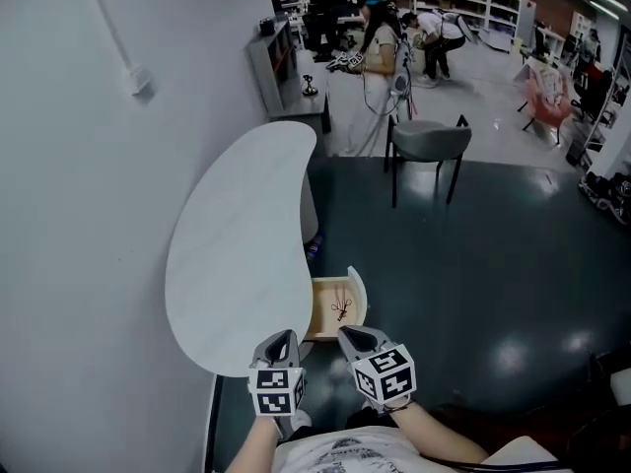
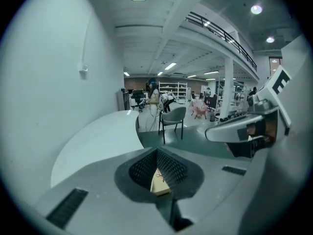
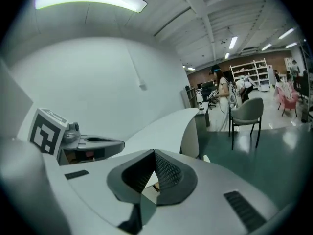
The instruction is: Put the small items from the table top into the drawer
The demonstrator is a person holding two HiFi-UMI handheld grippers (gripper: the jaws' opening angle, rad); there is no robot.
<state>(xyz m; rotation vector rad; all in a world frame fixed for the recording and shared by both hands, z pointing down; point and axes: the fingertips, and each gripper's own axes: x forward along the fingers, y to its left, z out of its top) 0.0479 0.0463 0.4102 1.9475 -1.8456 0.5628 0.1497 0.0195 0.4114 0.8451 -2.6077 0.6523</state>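
We hold both grippers up side by side at the bottom of the head view, close to our body, each with its marker cube facing the camera. The left gripper (image 1: 281, 339) has its jaws pressed together with nothing between them; in the left gripper view the ribbed pads (image 2: 171, 168) meet in a point. The right gripper (image 1: 353, 335) is likewise closed and empty, its pads touching at the tip in the right gripper view. Just beyond the two grippers the wooden drawer (image 1: 319, 313) stands pulled out from under the right edge of the white kidney-shaped table (image 1: 237, 254), its curved white front panel (image 1: 357, 290) turned toward the dark floor (image 1: 493, 264). On the drawer's bottom lies a small dark item (image 1: 342, 309) with a touch of red, too small for us to name. Neither gripper touches the drawer or the table. The table runs along a white wall (image 1: 79, 215) on our left. Past its far end stands a grey chair (image 1: 429, 141) on thin black legs, well apart from the drawer, and farther back people (image 1: 385, 42) are busy near shelves.
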